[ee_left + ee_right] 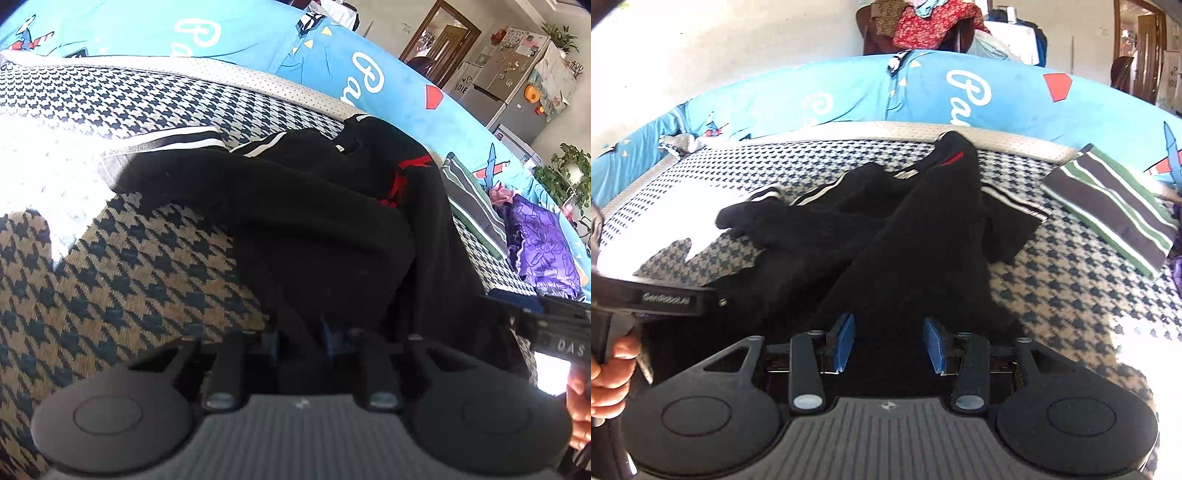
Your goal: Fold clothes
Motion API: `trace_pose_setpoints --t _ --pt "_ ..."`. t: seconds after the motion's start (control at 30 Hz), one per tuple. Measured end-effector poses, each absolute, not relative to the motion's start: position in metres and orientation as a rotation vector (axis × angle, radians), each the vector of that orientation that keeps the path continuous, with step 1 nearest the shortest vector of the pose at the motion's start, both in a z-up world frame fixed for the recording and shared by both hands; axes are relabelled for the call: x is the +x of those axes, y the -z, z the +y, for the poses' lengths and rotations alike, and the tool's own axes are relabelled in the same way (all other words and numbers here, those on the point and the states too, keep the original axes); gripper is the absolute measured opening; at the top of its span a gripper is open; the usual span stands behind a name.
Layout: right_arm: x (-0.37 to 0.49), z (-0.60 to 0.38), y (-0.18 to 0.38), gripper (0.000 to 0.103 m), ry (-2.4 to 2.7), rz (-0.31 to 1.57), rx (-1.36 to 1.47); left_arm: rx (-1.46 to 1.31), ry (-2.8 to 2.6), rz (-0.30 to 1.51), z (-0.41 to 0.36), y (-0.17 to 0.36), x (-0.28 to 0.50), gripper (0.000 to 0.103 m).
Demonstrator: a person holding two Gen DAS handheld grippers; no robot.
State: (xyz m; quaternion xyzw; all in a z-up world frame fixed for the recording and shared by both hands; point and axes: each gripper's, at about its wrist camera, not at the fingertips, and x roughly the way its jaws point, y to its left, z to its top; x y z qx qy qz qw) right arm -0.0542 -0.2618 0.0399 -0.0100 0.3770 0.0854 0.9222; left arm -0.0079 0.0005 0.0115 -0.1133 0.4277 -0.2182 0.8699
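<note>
Left gripper (301,339) reads as clenched on black cloth: its blue pads sit close together with a ridge of the garment rising between them. Right gripper (888,345) stands parted, blue pads well apart, black cloth lying under and between them but not pinched.

Largest thing first. We note the houndstooth sofa cover (1071,280), navy on tan, taking up most of both views, with a hard patch of sun bleaching its left side. Behind it runs a blue printed backrest cover (849,96) with white lettering.

On the seat lies the black garment (886,240), the piece we are working. It is bunched and crossed over itself, white-striped cuffs or hems showing toward the back, a red mark near its far end. It is not flat yet, and no clean fold line shows.

To the right, apart from it, rests a striped folded piece (1115,214) in green, dark and white; we judge it already done. A purple garment (543,251) sits further along, near the sofa's end.

A hand (609,369) shows at the left edge, gripping the other tool's handle.

Step in hand, as we judge it: taking hold of the near edge to spread the garment. The next move calls for the right gripper to close on cloth beside the left, then both to draw apart and lay it flat.
</note>
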Motion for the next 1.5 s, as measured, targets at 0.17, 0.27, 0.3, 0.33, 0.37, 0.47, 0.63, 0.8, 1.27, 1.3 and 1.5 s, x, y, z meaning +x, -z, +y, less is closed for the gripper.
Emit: trace_pose_setpoints --t 0.17,0.27,0.3,0.33,0.37,0.47,0.63,0.8,1.27,1.3,1.5 --pt "-0.042 -0.285 -0.030 0.056 0.004 0.792 0.109 -0.178 0.393 0.818 0.000 -0.019 -0.015 0.007" --pt "-0.039 -0.296 -0.025 0.056 0.054 0.828 0.170 -0.158 0.267 0.780 0.009 -0.022 -0.015 0.007" --pt "-0.039 -0.299 -0.024 0.056 0.065 0.833 0.186 -0.153 0.210 0.770 0.014 -0.023 -0.014 0.007" --pt "-0.039 -0.302 -0.022 0.056 0.075 0.840 0.199 -0.148 0.152 0.761 0.019 -0.024 -0.012 0.007" --pt "-0.039 -0.303 -0.020 0.056 0.079 0.847 0.211 -0.144 0.093 0.754 0.026 -0.023 -0.011 0.007" --pt "-0.041 -0.307 -0.014 0.056 0.088 0.871 0.251 -0.126 -0.076 0.753 0.042 -0.019 -0.006 0.008" --pt "-0.041 -0.307 -0.010 0.058 0.109 0.883 0.249 -0.165 -0.267 0.787 0.071 -0.012 0.003 0.008" --pt "-0.043 -0.314 -0.012 0.063 0.109 0.870 0.291 -0.190 -0.214 0.765 0.071 -0.020 -0.003 0.010" --pt "-0.055 -0.310 -0.004 0.039 0.129 0.865 0.148 -0.097 0.130 0.727 0.016 -0.025 -0.024 0.032" --pt "-0.056 -0.309 -0.004 0.033 0.127 0.863 0.136 -0.077 0.150 0.736 0.011 -0.021 -0.025 0.033" --pt "-0.058 -0.308 -0.006 0.007 0.136 0.850 0.128 0.000 0.164 0.766 -0.003 -0.007 -0.029 0.040"
